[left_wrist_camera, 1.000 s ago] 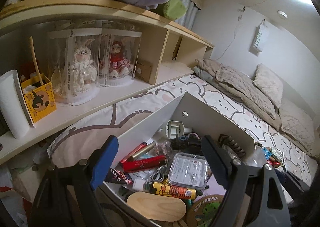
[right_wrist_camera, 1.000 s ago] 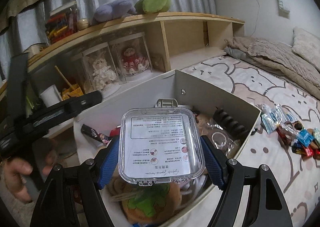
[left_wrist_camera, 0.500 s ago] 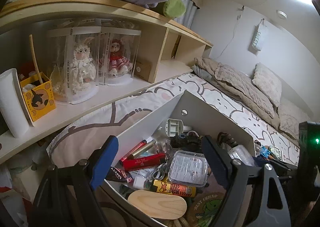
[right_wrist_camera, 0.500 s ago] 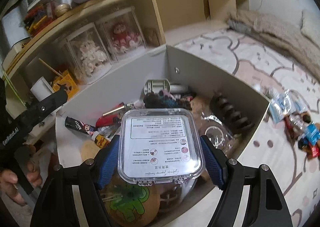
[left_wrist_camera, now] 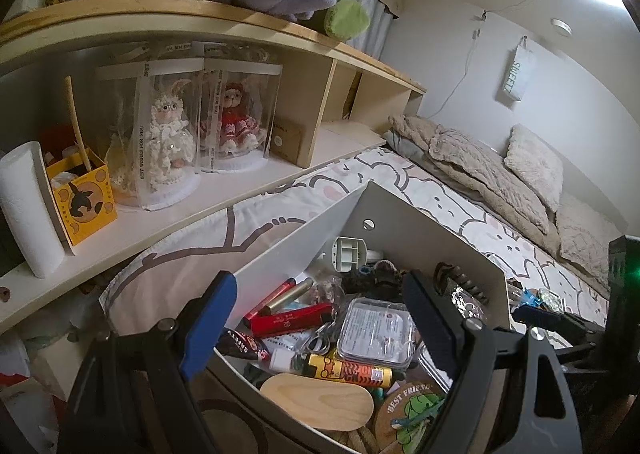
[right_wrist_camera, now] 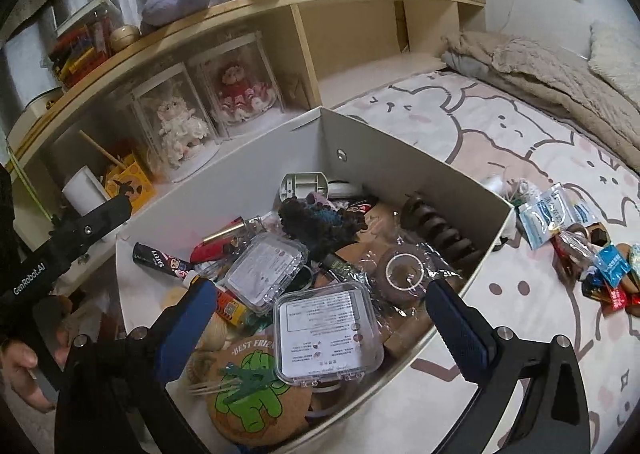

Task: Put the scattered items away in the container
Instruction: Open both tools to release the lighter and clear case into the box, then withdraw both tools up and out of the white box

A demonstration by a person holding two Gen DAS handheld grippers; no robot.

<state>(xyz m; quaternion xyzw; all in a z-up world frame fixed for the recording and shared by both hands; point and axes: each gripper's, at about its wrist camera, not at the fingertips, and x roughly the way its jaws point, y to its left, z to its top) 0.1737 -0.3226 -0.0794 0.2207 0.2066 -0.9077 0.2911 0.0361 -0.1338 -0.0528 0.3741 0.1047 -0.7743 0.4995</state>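
Observation:
A white open box (right_wrist_camera: 420,162) on the bed holds many small items. In the right wrist view a clear plastic case (right_wrist_camera: 328,334) lies free in the box's near corner, beside a second clear case (right_wrist_camera: 264,272) and a cork coaster (right_wrist_camera: 256,394). My right gripper (right_wrist_camera: 320,314) is open and empty just above the case. Scattered packets (right_wrist_camera: 560,214) and sweets (right_wrist_camera: 608,270) lie on the sheet right of the box. My left gripper (left_wrist_camera: 316,318) is open and empty over the box's (left_wrist_camera: 420,222) near left edge, above a clear case (left_wrist_camera: 376,334).
A wooden shelf unit (right_wrist_camera: 348,38) with boxed dolls (left_wrist_camera: 168,134) runs along the bed's far side. A paper roll (left_wrist_camera: 24,206) and yellow box (left_wrist_camera: 80,198) stand on its ledge. Blankets and pillows (left_wrist_camera: 500,170) lie at the bed's far end.
My right gripper moved down over the box, opened and let go of the clear case, which now lies in the box. My left gripper stayed open and nearly still.

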